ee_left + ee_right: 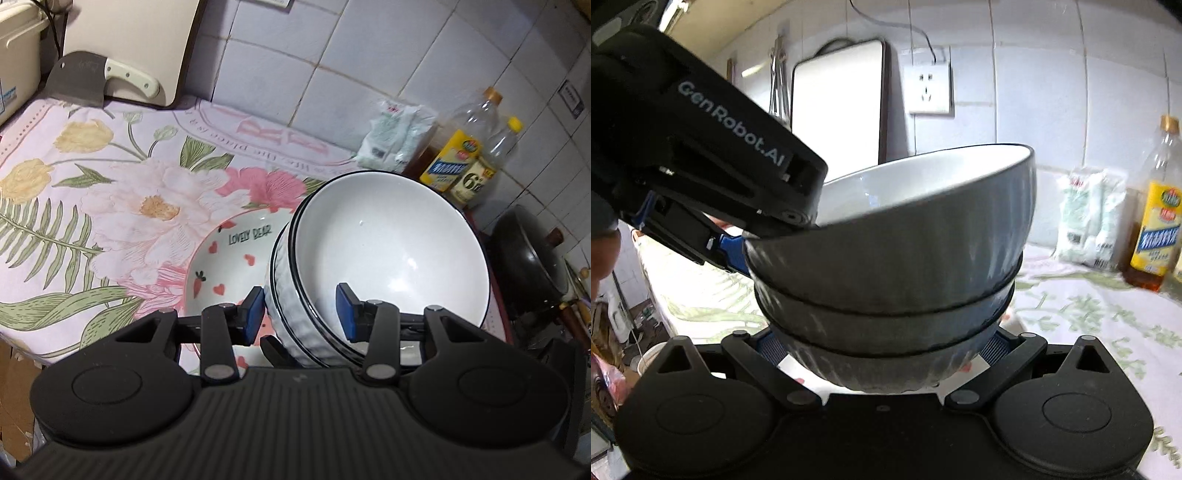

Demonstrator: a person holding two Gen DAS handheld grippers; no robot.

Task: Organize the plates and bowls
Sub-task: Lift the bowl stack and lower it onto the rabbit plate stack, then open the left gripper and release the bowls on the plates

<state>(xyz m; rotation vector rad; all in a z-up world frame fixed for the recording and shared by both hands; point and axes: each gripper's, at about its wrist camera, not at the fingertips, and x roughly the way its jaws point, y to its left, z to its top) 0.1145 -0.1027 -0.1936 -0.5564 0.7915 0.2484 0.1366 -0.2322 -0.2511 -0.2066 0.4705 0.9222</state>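
A stack of three bowls is held by both grippers above a heart-print plate.

To the left of the left gripper (301, 314) the plate (229, 266) is seen on the floral cloth (74, 192); between its pads the rim of the bowl stack (384, 258) is straddled, one pad outside the wall and one inside, though whether it is truly clamped cannot be told. Further right, the right gripper (882, 349) is closed on the base of the lowest bowl, the stack (894, 266) rising just ahead of it. The stacking step is judged nearly done; next, a level lowering onto a resting place is called for, then release.
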